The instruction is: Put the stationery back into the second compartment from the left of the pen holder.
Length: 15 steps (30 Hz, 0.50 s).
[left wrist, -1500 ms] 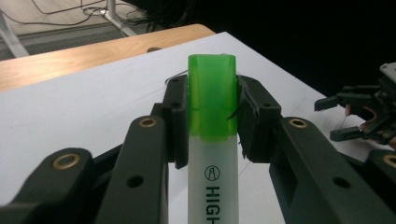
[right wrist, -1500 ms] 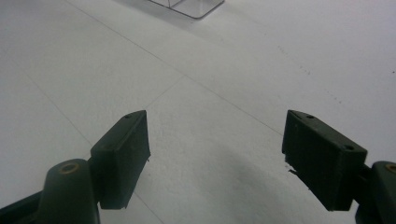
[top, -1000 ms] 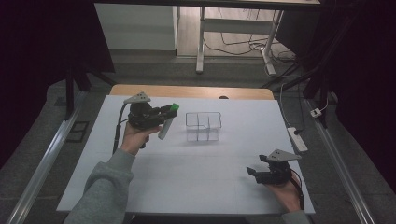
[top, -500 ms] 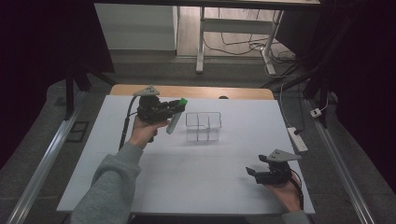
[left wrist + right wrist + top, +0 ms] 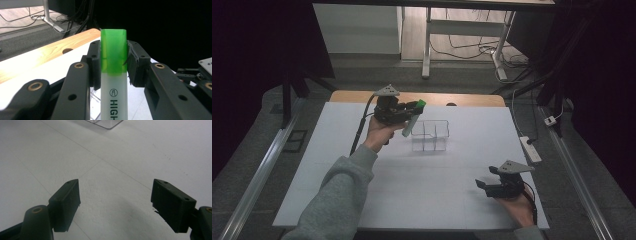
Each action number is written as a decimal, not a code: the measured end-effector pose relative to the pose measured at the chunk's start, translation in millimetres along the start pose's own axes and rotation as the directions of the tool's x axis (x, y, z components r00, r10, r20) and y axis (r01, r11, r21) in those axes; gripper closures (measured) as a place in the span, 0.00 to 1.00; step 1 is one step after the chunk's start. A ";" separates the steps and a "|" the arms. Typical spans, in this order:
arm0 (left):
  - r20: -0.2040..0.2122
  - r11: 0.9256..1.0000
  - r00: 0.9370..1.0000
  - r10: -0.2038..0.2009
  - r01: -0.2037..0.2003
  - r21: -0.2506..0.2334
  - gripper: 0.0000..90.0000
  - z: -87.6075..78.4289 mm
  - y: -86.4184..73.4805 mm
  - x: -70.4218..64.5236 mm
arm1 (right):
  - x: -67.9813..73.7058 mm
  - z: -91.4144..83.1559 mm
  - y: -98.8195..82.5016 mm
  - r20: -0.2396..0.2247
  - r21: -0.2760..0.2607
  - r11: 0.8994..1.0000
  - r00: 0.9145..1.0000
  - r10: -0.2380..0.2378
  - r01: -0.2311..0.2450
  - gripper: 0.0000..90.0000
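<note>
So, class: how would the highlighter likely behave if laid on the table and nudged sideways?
The highlighter looks stiff: it stays straight in the left claw. Its flat-sided green cap suggests sliding rather than rolling. It is probably light, being slim plastic.

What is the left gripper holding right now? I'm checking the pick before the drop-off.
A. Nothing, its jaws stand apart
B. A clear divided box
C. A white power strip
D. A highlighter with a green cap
D: in the left gripper view the left gripper's pads press both sides of the highlighter at its green cap, beside the clear box.
</note>
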State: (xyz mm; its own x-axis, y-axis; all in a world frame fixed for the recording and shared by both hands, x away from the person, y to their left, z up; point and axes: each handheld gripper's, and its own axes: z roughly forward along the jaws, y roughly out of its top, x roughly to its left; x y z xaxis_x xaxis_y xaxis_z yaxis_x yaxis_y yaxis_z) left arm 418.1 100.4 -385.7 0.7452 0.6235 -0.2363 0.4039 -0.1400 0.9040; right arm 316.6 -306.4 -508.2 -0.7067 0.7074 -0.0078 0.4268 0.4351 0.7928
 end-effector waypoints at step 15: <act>0.021 1.000 1.000 0.001 -0.001 0.021 0.74 33.5 2.4 3.6 | -0.7 1.2 -1.0 -0.005 0.008 1.000 1.000 0.006 -0.006 0.26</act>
State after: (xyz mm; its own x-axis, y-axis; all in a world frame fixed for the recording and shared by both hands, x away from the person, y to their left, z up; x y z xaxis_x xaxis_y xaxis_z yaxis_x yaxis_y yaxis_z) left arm 439.5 76.5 -396.3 0.7568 0.6069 -0.2429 0.4138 -0.1570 0.8967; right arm 317.3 -306.7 -509.7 -0.7070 0.7073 -0.0004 0.4352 0.4354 0.7881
